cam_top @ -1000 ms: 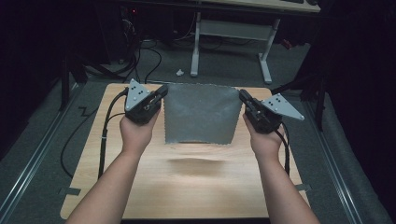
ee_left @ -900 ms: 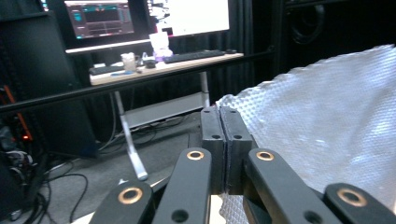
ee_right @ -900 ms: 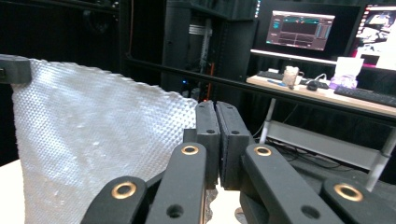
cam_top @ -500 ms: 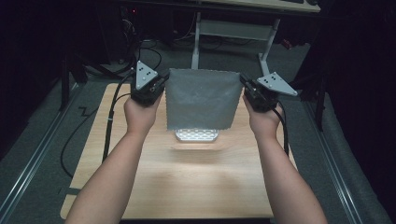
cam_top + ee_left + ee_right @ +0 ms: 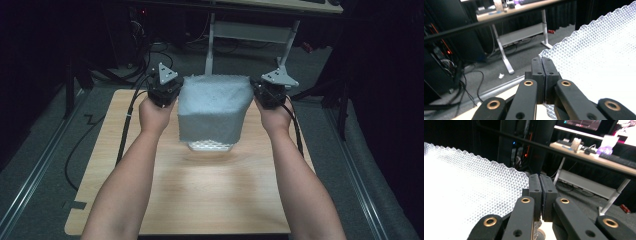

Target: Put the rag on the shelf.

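Note:
A grey-white textured cloth (image 5: 214, 110) with a diamond weave hangs in the air above the wooden table (image 5: 200, 190), stretched between both grippers. My left gripper (image 5: 170, 91) is shut on the cloth's upper left corner, my right gripper (image 5: 260, 92) on its upper right corner. In the left gripper view the jaws (image 5: 541, 67) stand pressed together with the cloth (image 5: 599, 65) spreading off to the right. In the right gripper view the closed jaws (image 5: 540, 192) pinch the cloth (image 5: 466, 192), which spreads to the left. The cloth's lower edge hangs a little above the table.
The light wooden table sits on a grey floor with a rail (image 5: 35, 170) at its left. Black cables (image 5: 125, 125) trail from the left gripper. A desk frame with white legs (image 5: 210, 35) stands behind the table in a dark room.
Both grippers have risen and moved away from the person, lifting the cloth off the table so that it now hangs between them.

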The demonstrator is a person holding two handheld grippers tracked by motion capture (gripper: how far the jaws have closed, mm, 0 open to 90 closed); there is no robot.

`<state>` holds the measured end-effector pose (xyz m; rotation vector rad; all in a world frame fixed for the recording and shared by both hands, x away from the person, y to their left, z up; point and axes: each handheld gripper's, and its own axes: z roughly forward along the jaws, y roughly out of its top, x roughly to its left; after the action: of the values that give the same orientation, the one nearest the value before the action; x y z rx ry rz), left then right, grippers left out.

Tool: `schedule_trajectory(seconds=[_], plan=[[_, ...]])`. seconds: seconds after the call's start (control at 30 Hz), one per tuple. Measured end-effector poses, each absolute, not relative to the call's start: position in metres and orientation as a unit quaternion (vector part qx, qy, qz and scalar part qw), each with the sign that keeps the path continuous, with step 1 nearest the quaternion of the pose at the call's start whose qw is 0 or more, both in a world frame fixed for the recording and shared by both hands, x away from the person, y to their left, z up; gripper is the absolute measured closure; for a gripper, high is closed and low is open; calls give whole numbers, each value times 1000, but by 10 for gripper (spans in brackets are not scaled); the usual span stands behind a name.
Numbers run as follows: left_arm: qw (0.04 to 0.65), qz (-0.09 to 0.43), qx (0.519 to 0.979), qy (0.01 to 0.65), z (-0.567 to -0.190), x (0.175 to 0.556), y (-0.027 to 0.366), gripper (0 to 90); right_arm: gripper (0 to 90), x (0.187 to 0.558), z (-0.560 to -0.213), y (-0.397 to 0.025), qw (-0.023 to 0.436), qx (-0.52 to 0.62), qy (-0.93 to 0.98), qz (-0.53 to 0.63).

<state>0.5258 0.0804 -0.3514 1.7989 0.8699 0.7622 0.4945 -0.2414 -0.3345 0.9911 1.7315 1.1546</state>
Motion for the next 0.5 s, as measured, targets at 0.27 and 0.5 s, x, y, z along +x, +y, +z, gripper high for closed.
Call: schedule_trajectory(seconds=[0.27,0.5], plan=[[476,256,758,365,-378,534,89,893,896,509,-367,-246,359,404,706,456],[469,224,772,365,-403,523,95,893,895,505,-389,-246,332,408,722,450]])
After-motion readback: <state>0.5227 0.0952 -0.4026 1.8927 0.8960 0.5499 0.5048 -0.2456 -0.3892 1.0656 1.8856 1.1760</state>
